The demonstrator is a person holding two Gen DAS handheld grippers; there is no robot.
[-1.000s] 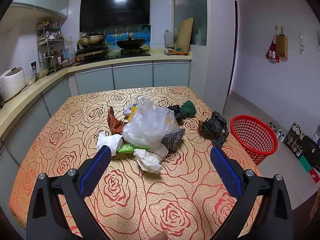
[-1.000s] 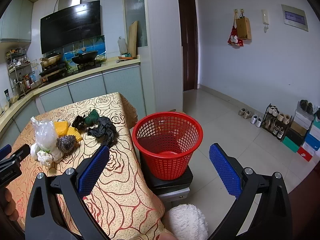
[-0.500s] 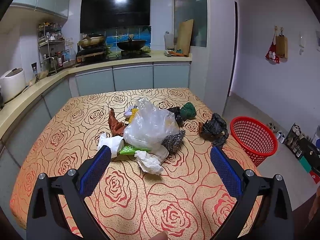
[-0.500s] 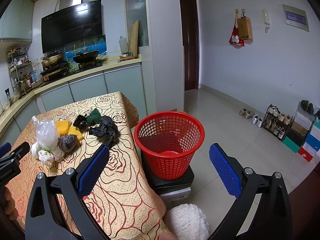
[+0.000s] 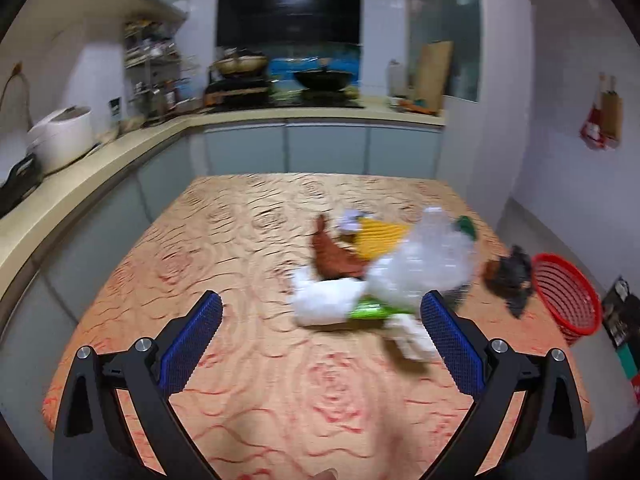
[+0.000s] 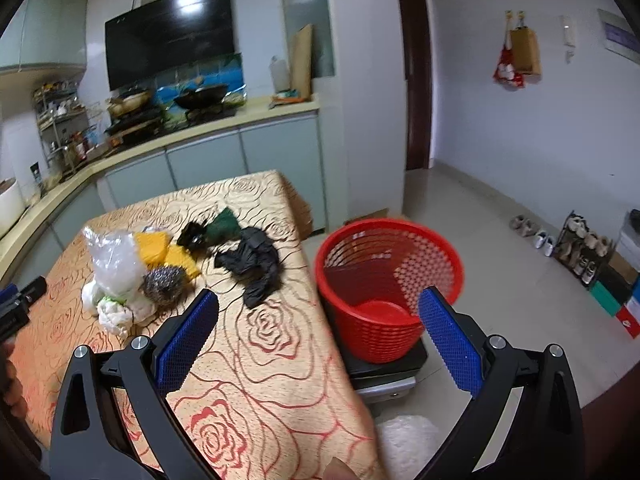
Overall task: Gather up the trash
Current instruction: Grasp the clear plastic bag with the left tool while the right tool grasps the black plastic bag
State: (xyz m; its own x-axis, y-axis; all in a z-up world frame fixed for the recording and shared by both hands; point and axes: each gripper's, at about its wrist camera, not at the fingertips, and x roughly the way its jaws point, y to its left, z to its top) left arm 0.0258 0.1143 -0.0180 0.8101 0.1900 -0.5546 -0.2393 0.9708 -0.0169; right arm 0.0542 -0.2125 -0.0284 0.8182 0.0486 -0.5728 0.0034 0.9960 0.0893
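While the left wrist view is smeared by motion, the left claw (image 5: 320, 336) shows spread wide and empty above the table (image 5: 240, 240). Ahead to its right lies the trash heap: a clear plastic bag (image 5: 424, 268), white tissue (image 5: 324, 300), a brown scrap (image 5: 334, 258) and a yellow piece (image 5: 378, 238).

From the right wrist, the right claw (image 6: 318, 334) also gapes wide, gripping nothing, over the table edge. A crumpled black bag (image 6: 256, 266) lies nearby, and the red basket (image 6: 388, 288) stands beside the table on a low black stand (image 6: 384, 364).
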